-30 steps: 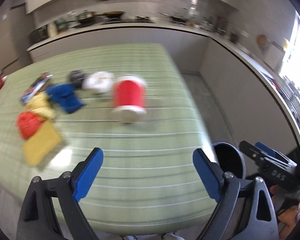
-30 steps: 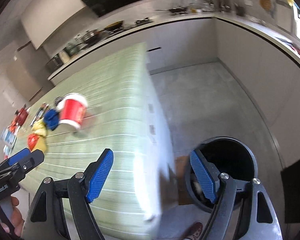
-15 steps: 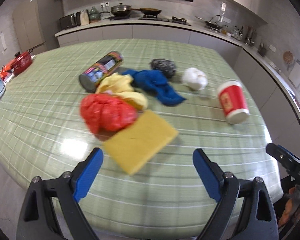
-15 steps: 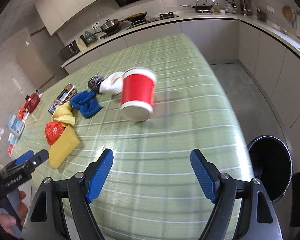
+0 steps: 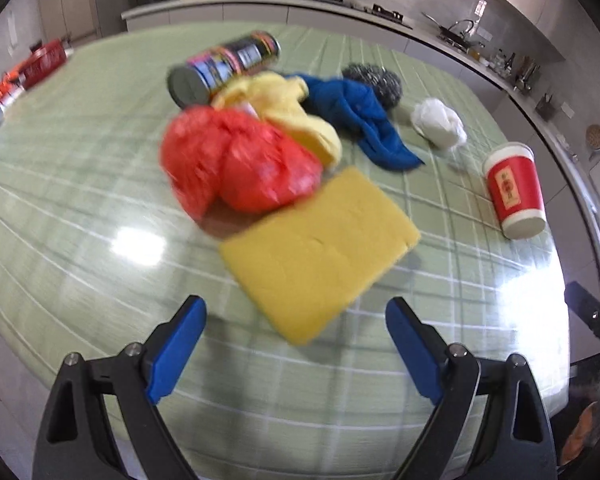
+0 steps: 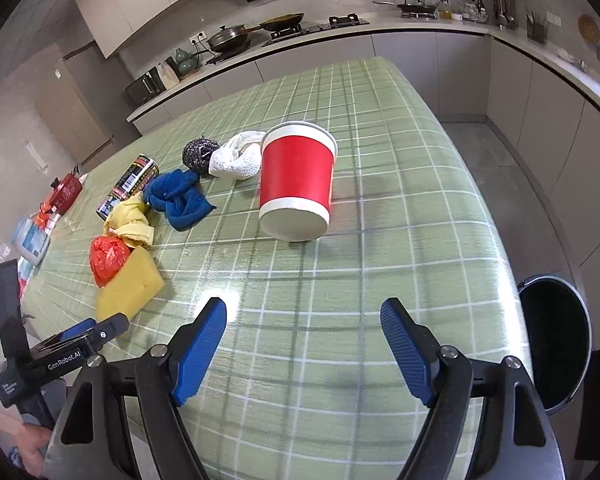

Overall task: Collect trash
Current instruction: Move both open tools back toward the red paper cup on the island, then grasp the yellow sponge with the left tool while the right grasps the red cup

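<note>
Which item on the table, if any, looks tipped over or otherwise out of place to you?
The red paper cup stands upside down, rim on the green checked tablecloth. The printed can lies on its side against the yellow cloth.

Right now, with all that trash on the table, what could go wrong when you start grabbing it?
The red cup stands upside down near the table's edge; a clumsy nudge from the right tool might tip it over.

The left tool faces the sponge, which touches the red bag, so a grab may drag both.
</note>
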`<act>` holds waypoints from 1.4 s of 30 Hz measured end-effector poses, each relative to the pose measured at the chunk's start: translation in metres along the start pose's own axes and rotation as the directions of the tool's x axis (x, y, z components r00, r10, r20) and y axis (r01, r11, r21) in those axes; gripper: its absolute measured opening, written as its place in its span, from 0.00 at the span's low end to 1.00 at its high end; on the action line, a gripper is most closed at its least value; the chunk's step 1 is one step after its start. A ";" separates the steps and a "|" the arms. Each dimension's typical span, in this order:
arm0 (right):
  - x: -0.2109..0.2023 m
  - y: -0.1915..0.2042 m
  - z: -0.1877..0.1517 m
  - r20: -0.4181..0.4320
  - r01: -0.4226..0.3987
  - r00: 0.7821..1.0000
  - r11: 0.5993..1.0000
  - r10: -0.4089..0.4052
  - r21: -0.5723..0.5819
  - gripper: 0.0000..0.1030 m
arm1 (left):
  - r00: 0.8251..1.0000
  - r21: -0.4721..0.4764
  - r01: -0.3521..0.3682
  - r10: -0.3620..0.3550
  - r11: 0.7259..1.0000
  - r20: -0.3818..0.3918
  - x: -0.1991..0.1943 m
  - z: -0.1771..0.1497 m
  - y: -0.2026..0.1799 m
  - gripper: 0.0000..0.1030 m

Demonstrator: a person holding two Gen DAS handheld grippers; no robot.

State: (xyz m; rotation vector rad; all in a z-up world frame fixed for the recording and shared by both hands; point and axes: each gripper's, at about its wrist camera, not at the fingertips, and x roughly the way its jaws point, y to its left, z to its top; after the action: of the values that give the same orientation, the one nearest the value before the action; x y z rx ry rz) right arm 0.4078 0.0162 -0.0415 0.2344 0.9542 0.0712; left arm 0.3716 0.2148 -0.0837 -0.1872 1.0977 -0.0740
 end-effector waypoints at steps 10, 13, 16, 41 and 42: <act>0.000 -0.023 0.000 -0.013 0.010 1.000 0.999 -0.009 0.032 0.79 | 0.993 0.115 0.120 -0.119 0.986 -0.013 0.002 -0.010 -0.063 0.89; 0.000 -0.028 0.000 -0.013 0.013 1.000 0.999 -0.012 0.041 0.79 | 0.992 0.153 0.120 -0.123 0.981 0.010 -0.009 -0.011 -0.077 0.89; -0.001 -0.031 0.001 -0.010 0.011 1.000 0.999 -0.011 0.041 0.79 | 0.994 0.162 0.065 -0.078 0.985 0.076 -0.025 -0.008 -0.076 0.89; 0.024 -0.008 0.044 0.014 -0.002 1.000 1.000 0.001 0.016 0.79 | 0.997 0.140 -0.004 -0.007 0.990 0.078 0.026 0.028 -0.055 0.73; 0.027 -0.006 0.047 0.014 -0.001 1.000 1.000 0.001 0.013 0.79 | 0.996 0.143 -0.004 -0.009 0.990 0.085 0.025 0.028 -0.055 0.70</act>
State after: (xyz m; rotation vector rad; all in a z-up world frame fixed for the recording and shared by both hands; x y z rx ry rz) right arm 0.4614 0.0069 -0.0385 0.2473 0.9410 0.0639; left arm 0.4101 0.1604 -0.0831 -0.0628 1.0026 -0.1451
